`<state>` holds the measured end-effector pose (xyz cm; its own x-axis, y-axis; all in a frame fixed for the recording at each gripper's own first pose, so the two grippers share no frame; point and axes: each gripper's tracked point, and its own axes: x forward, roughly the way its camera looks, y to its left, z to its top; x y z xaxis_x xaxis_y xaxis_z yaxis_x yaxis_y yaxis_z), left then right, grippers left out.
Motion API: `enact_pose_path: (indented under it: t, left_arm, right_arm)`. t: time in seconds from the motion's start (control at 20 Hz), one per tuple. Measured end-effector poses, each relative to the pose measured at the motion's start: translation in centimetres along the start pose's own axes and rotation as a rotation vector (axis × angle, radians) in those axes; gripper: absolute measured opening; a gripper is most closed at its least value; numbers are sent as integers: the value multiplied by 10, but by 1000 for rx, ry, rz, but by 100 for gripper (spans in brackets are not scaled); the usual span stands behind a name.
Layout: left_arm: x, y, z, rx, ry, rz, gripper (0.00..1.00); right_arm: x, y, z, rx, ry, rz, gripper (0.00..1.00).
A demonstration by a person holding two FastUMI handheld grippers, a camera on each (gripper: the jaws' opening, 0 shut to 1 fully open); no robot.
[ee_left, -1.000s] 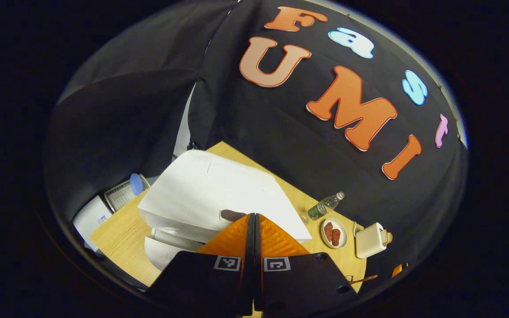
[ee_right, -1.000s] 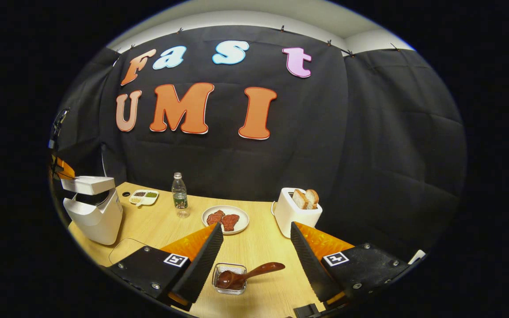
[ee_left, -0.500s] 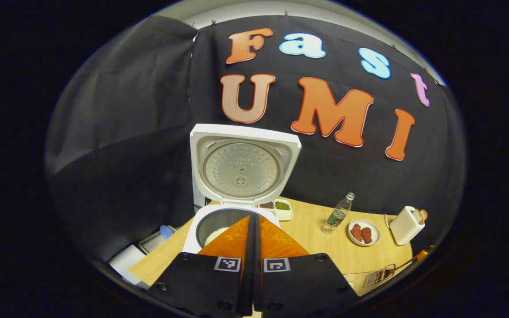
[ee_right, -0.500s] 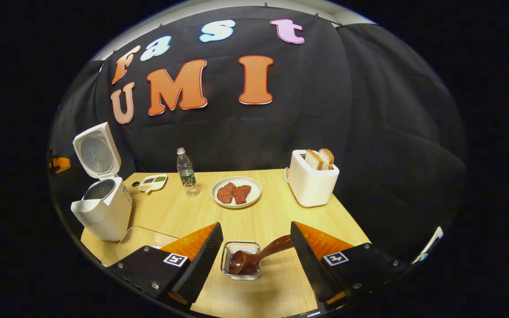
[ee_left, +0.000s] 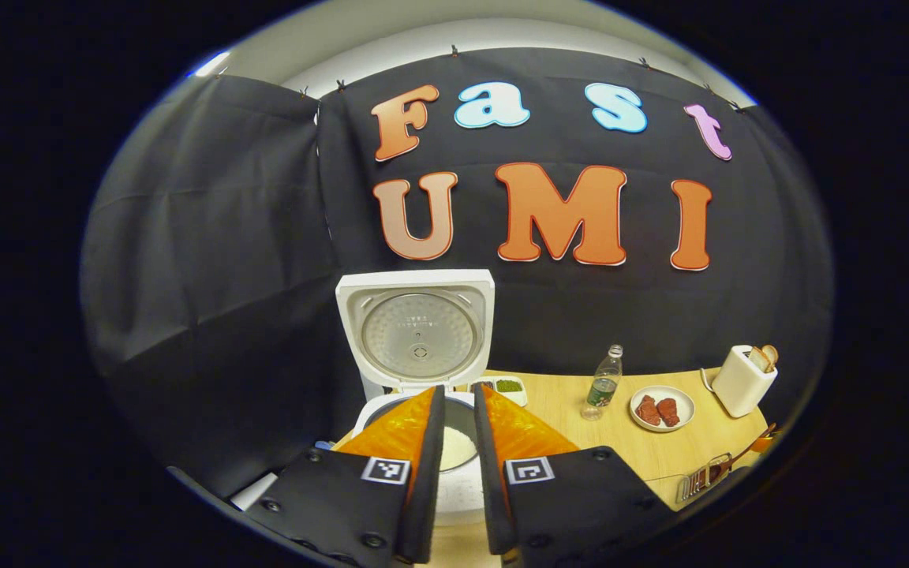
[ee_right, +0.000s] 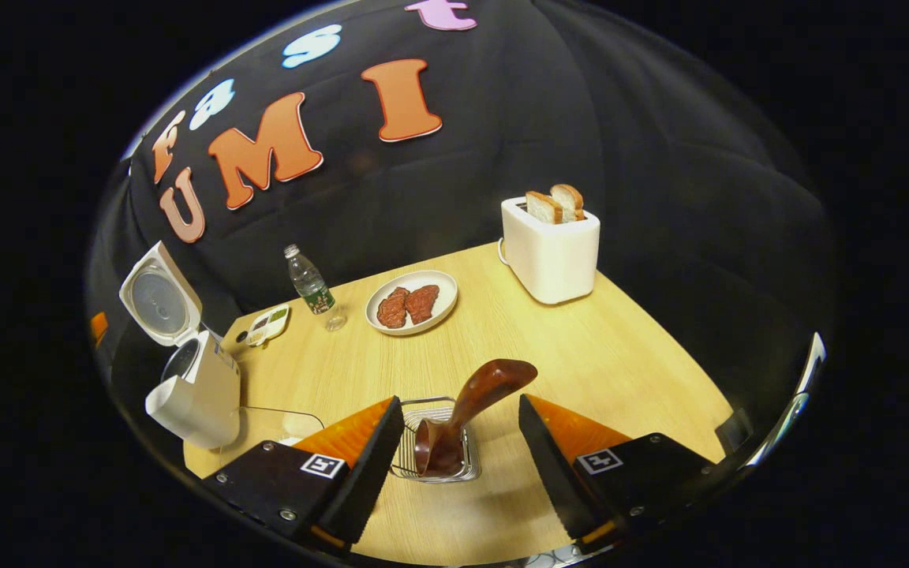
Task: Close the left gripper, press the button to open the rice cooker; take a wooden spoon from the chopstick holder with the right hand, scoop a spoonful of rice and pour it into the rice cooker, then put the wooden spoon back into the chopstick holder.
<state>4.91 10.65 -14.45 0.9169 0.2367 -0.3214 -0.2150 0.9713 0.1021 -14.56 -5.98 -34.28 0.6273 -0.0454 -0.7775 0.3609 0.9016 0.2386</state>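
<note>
The white rice cooker [ee_left: 423, 394] stands with its lid [ee_left: 417, 331] swung upright, and white rice shows in its pot [ee_left: 456, 446]. My left gripper [ee_left: 458, 390] hovers just in front of the pot, fingers a narrow gap apart and holding nothing. In the right gripper view the cooker [ee_right: 196, 386] sits at the table's left edge. A dark wooden spoon [ee_right: 476, 394] leans in the wire chopstick holder [ee_right: 437, 465], bowl end down. My right gripper [ee_right: 459, 401] is wide open over the holder, a finger on either side of the spoon without touching it.
On the wooden table [ee_right: 581, 355] stand a white toaster [ee_right: 551, 252] with bread, a plate of meat [ee_right: 411, 302], a water bottle [ee_right: 308, 284] and a small divided dish [ee_right: 267, 323]. A clear shallow container [ee_right: 269, 424] lies beside the cooker.
The cooker's lid has sprung up. My left gripper pulled back from it and its fingers parted slightly. My right gripper came down and forward over the holder, bringing the spoon between its fingers.
</note>
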Motion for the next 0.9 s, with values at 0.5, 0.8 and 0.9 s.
enact_pose_path:
  t: [0.5,0.8,0.9]
  left_arm:
    - [-45,-2,-13,83,4,107,93]
    - [-68,-4,-28,94,46,171,93]
    - [-69,-8,-31,98,49,175,93]
  right_arm:
    - [53,4,-20,285,112,48,64]
    - [60,3,-3,371,17,50,30]
    - [58,6,-8,369,7,50,25]
